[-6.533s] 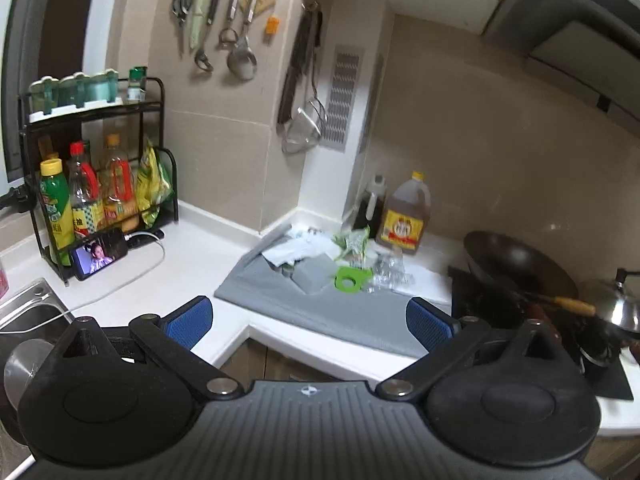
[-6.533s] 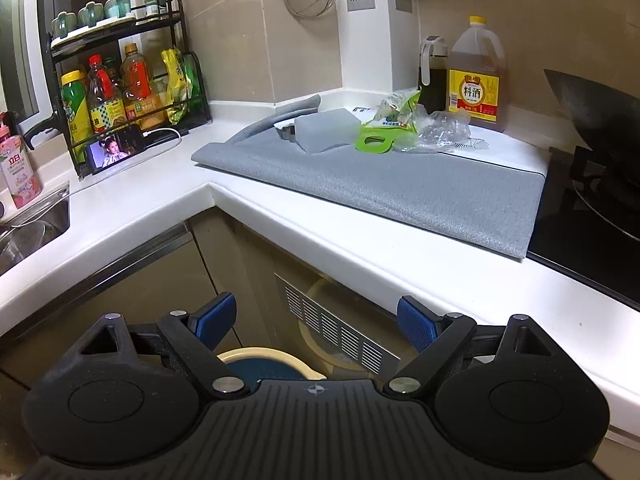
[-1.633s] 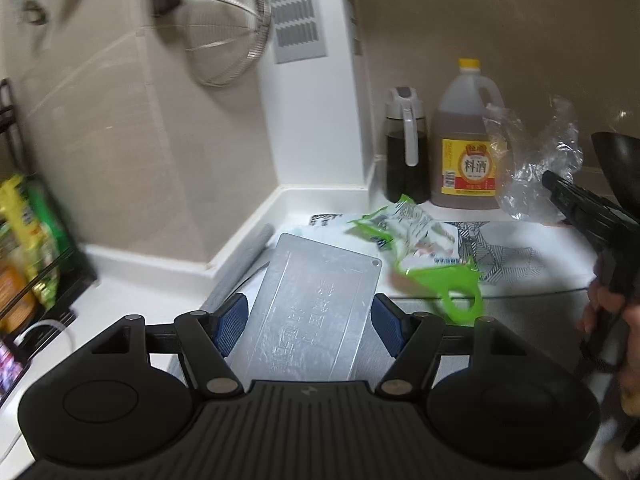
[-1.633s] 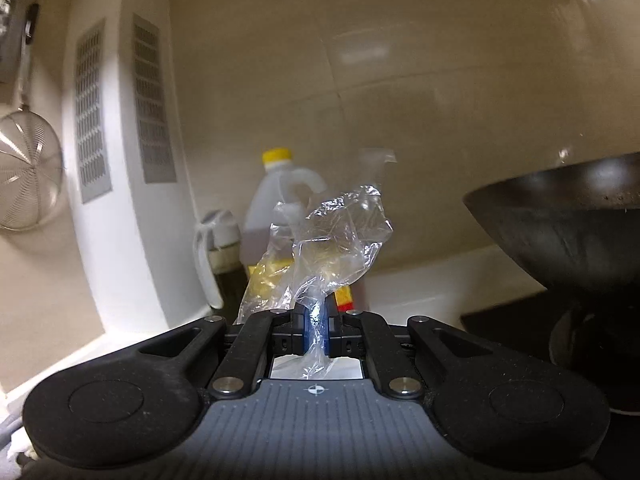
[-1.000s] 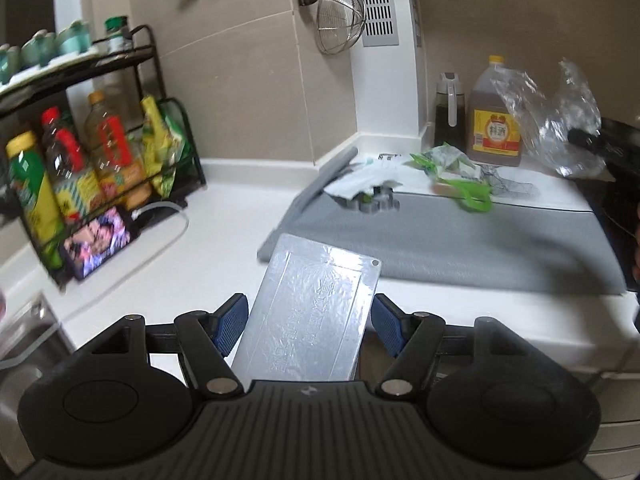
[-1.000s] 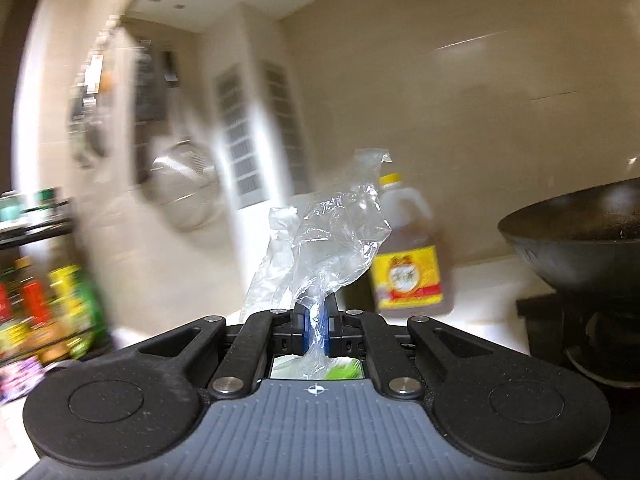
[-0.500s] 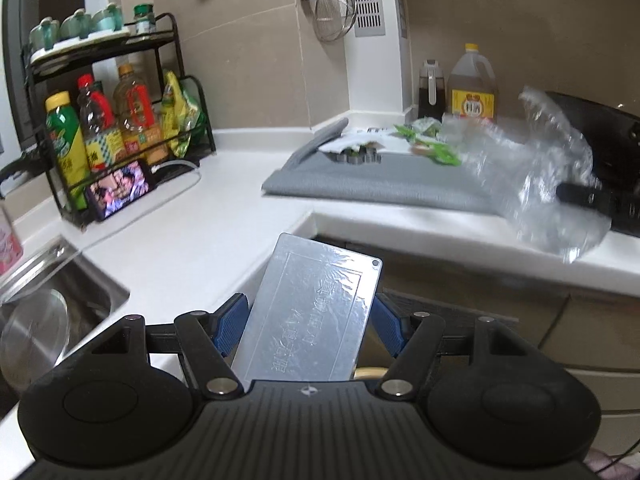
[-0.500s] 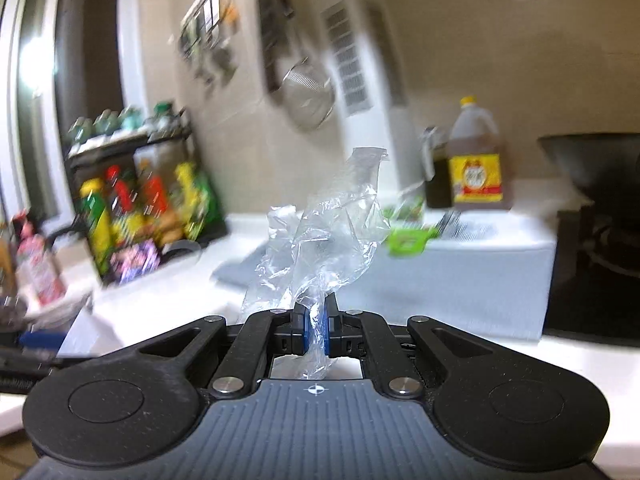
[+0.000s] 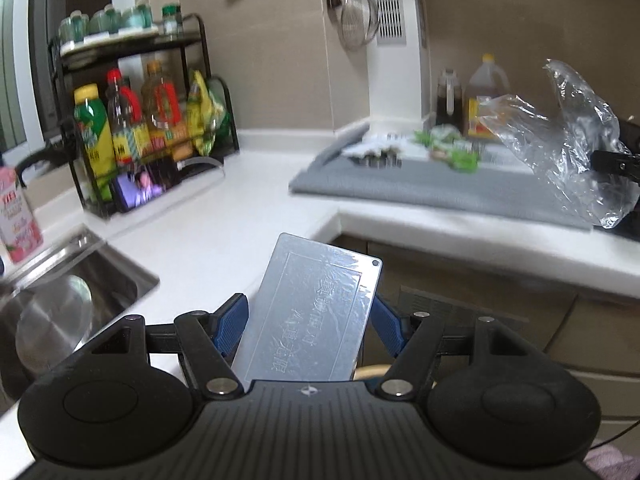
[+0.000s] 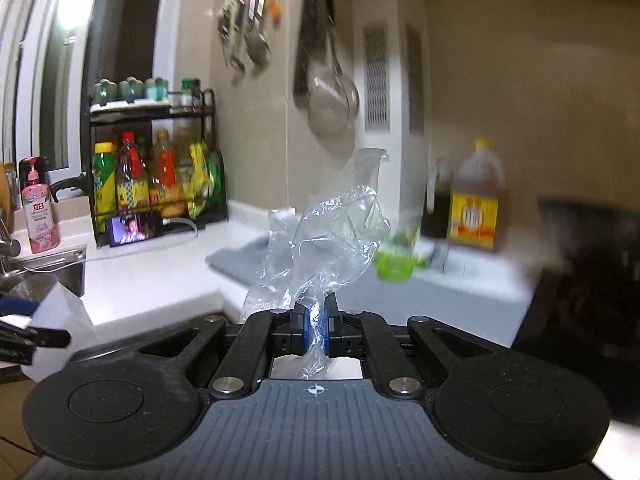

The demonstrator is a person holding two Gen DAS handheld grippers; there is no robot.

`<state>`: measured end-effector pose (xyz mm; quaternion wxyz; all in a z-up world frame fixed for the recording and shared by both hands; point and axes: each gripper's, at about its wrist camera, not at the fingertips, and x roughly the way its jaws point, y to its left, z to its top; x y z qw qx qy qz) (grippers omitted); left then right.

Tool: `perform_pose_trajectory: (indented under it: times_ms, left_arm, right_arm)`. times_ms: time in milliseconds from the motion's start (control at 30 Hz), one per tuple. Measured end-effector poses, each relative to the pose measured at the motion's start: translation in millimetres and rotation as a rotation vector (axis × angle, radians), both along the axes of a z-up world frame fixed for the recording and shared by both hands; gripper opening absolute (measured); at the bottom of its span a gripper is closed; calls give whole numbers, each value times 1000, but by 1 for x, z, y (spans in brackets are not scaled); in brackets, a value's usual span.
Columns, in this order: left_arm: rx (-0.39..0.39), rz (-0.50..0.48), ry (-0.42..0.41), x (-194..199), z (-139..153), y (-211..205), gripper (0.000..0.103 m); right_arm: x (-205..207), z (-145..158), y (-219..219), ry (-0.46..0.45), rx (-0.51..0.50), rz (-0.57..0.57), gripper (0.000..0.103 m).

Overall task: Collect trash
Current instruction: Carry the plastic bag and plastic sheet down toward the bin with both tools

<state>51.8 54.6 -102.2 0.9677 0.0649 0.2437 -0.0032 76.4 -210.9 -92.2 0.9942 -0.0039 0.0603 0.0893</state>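
With the left gripper (image 9: pixel 308 318) clamped on the flat silver foil packet (image 9: pixel 310 318) and the right gripper (image 10: pixel 316 330) pinching the crumpled clear plastic bag (image 10: pixel 324 240), both off the white counter (image 9: pixel 224 216), keep both grips firm until each hangs above the bin, which I cannot see clearly.

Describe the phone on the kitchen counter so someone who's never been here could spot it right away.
Look along the white counter to the black bottle rack beside the sink. The phone leans at the rack's foot, the only lit screen there, with a white cable beside it.
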Motion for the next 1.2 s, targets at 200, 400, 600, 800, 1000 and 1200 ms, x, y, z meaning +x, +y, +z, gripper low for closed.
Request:
perform_pose_trajectory:
  times_ms: [200,400,600,800,1000,1200]
  left_arm:
    - [-41,1,53,10,-19,-6,73]
    - [-40,-8,135,15,-50,-12,73]
    - [-43,-11,173,23,-67,-14,73]
    - [-50,-16,207,33,-79,-16,73]
    - [-61,-11,236,40,-89,-14,73]
    - [-68,-10,267,47,-98,-13,73]
  right_arm:
    - [15,-17,11,60,35,42,7]
    - [26,-59,37,198,61,89,7]
    - [32,-78,54,270,44,114,7]
    - [39,-91,63,313,17,121,7]
    - [49,-103,68,360,5,117,7]
    - [59,-115,76,397,-24,122,7]
